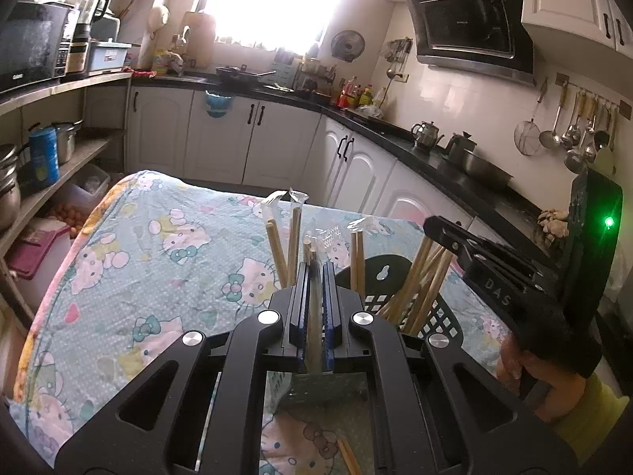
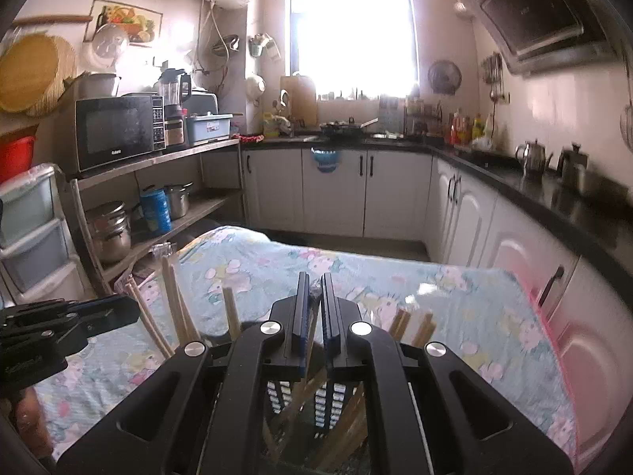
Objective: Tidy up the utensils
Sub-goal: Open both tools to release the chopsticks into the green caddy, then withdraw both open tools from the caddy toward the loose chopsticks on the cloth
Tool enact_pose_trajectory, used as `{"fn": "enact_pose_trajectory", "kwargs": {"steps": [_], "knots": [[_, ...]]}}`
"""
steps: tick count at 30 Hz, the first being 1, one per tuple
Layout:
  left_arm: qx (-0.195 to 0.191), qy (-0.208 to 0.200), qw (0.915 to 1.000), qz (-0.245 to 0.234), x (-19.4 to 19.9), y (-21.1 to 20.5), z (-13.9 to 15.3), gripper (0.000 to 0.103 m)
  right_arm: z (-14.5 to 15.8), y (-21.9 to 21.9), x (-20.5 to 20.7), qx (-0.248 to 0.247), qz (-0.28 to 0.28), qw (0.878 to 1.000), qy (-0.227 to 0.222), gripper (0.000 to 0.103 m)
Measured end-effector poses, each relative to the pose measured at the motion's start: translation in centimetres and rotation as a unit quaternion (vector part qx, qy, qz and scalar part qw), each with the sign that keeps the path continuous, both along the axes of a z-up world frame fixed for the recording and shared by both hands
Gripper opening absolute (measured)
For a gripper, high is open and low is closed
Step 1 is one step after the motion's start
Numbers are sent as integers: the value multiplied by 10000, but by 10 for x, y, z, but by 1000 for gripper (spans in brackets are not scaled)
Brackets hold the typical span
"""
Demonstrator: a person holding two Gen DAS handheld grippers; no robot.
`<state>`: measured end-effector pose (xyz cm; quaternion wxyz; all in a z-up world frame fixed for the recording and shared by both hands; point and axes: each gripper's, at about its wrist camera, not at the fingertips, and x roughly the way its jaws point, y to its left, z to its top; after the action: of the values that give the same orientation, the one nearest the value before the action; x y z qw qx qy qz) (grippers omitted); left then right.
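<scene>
Both wrist views are half filled by the gripper bodies, so the dark perforated utensil basket (image 1: pixel 431 312) shows only its right rim from the left wrist, and from the right wrist only a patch of its grid wall (image 2: pixel 336 399) under the fingers; its base is hidden. The left gripper (image 1: pixel 315 277) has its blue-padded fingers pressed onto a wrapped chopstick pair (image 1: pixel 313 316), held upright just beside the basket above the cartoon-print tablecloth (image 1: pixel 158 277). The right gripper (image 2: pixel 315 297) pinches another wrapped pair (image 2: pixel 312 328) over the basket, where more chopsticks (image 1: pixel 423 281) stand leaning, wrapper tips clear.
</scene>
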<state>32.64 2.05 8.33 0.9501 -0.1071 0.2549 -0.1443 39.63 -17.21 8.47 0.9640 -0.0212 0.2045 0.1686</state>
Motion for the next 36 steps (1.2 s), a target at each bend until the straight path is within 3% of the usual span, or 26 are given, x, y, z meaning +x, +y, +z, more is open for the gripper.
{"fn": "enact_pose_trajectory", "kwargs": {"steps": [3, 4, 9, 16, 24, 30, 32, 36], "knots": [[-3, 48, 10000, 11, 0, 0, -1, 1, -2, -6, -1, 123, -26, 9998, 157, 10], [2, 47, 10000, 19, -1, -1, -1, 2, -2, -8, -2, 162, -35, 9997, 184, 16], [2, 116, 9999, 51, -3, -1, -2, 13, 0, -18, -12, 218, -17, 9993, 295, 26], [6, 197, 9998, 49, -9, -4, -3, 35, 2, -24, -29, 220, 54, 9989, 410, 47], [47, 156, 9998, 100, -21, -2, 3, 59, 3, -37, -45, 291, 34, 9980, 558, 54], [63, 190, 9997, 140, -35, 0, 4, 78, 3, -45, -64, 276, 46, 9979, 591, 68], [61, 203, 9996, 184, -41, 2, 3, 89, 1, -46, -69, 236, 46, 9978, 614, 71], [-70, 245, 9994, 247, -53, 8, -4, 91, -3, -50, -83, 209, 28, 9976, 662, 75]]}}
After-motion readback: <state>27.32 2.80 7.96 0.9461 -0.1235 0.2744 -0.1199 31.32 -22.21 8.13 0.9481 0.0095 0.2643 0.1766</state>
